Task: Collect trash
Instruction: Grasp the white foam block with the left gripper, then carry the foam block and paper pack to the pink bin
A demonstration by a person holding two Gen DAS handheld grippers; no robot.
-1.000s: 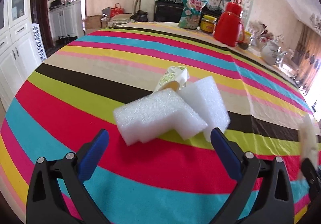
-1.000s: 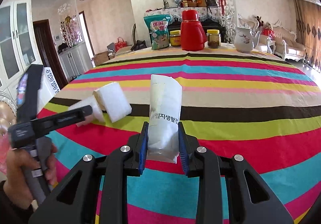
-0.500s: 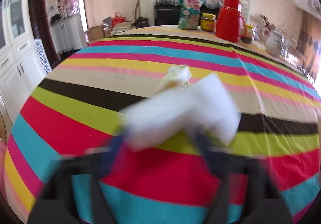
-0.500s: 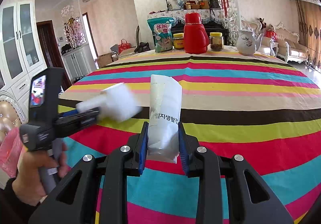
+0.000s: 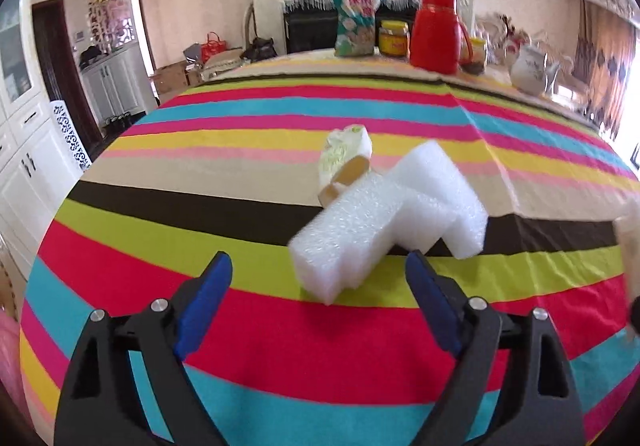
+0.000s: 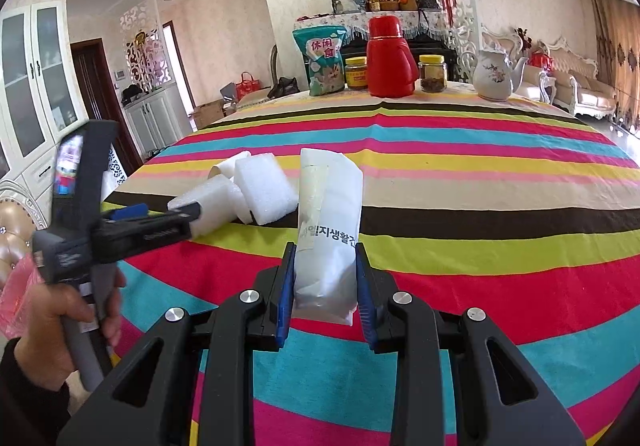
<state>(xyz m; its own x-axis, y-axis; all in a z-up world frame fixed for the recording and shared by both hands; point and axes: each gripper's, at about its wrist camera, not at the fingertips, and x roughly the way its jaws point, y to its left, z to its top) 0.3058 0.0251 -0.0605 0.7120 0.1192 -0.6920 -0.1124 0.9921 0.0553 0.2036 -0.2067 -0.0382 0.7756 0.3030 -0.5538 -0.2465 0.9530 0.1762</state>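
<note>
A white L-shaped foam block (image 5: 384, 222) lies on the striped tablecloth, with a crumpled wrapper and cardboard tube (image 5: 344, 162) just behind it. My left gripper (image 5: 318, 290) is open, its blue pads on either side of the foam's near end, not touching it. In the right wrist view the foam (image 6: 240, 194) lies at the left, with the left gripper (image 6: 160, 222) reaching to it. My right gripper (image 6: 325, 286) is shut on a white paper packet (image 6: 328, 226) with Korean print, held upright above the table.
At the table's far edge stand a teal snack bag (image 6: 324, 60), two jars (image 6: 356, 72), a red thermos (image 6: 390, 58) and a white teapot (image 6: 494, 74). White cabinets (image 6: 36, 86) stand at the left. A pink bag (image 6: 16, 286) shows by the left hand.
My left gripper swung quickly and is now lower and to the left of the foam, which shows tilted and further right in its view. The right gripper holds the packet as before.
</note>
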